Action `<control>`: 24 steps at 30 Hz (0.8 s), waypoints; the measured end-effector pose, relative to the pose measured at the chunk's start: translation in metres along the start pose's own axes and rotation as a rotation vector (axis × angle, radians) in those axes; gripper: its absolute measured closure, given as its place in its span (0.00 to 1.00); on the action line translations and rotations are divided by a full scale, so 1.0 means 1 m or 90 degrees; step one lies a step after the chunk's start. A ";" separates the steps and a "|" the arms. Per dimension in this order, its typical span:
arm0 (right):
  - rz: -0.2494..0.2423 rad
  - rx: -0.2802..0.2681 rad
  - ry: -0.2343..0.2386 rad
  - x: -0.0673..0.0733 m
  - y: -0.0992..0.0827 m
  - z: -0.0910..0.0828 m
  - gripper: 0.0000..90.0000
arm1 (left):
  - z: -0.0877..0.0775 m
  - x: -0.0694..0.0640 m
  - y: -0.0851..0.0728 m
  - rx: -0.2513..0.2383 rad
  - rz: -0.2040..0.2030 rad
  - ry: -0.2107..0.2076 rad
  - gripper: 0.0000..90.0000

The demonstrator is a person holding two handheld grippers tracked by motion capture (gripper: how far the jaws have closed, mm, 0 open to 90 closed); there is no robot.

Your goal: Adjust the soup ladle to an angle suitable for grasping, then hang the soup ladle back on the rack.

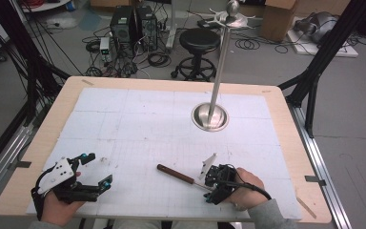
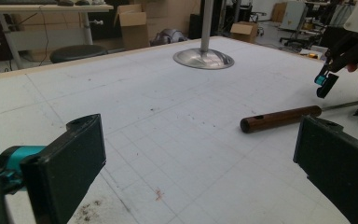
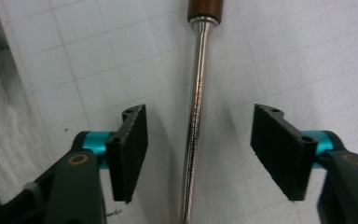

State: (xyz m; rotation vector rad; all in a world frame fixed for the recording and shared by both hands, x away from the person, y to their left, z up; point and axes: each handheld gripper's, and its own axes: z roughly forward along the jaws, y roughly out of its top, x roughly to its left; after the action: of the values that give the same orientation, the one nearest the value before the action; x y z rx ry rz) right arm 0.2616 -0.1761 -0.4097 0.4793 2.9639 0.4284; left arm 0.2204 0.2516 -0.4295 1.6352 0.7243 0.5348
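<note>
The utensil [image 1: 178, 175], a tool with a brown wooden handle and a slim metal shaft, lies flat on the near middle of the surface [image 1: 138, 119], handle pointing left and far, shaft running right and near toward the person's right hand. In the right gripper view the shaft [image 3: 196, 126] passes straight up between the two black fingers [image 3: 129, 149], which stand spread on either side of it and touch it nowhere. So the right gripper [image 1: 214, 183] is lined up around the shaft, low over the surface, but the grasp itself is not yet made, and the tool is not lifted.

The left gripper [image 1: 95, 169] rests at the near left, well apart from the tool, its fingers [image 2: 70, 163] also spread and empty; its own view looks across the gridded sheet to the handle [image 2: 279, 119].

Farther off, right of centre, a tall metal stand [image 1: 210, 114] with a round base and hooks at the top waits bare. Judging by that, closing on the shaft, raising the tool and probably hanging it are all left to do.
</note>
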 end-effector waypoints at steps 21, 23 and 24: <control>0.035 0.011 0.029 -0.010 0.003 0.002 0.69 | -0.016 0.001 -0.003 0.001 -0.004 0.025 0.03; 0.029 0.011 0.026 -0.010 0.002 0.002 0.70 | -0.016 0.000 -0.003 -0.001 -0.004 0.025 0.03; 0.025 0.012 0.021 -0.009 0.003 0.002 0.71 | -0.017 0.000 -0.003 0.000 -0.003 0.025 0.03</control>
State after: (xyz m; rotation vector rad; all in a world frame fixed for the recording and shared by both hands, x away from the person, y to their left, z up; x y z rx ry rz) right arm 0.2712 -0.1761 -0.4100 0.5375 2.9973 0.4169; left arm 0.2083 0.2635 -0.4294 1.6261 0.7568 0.5660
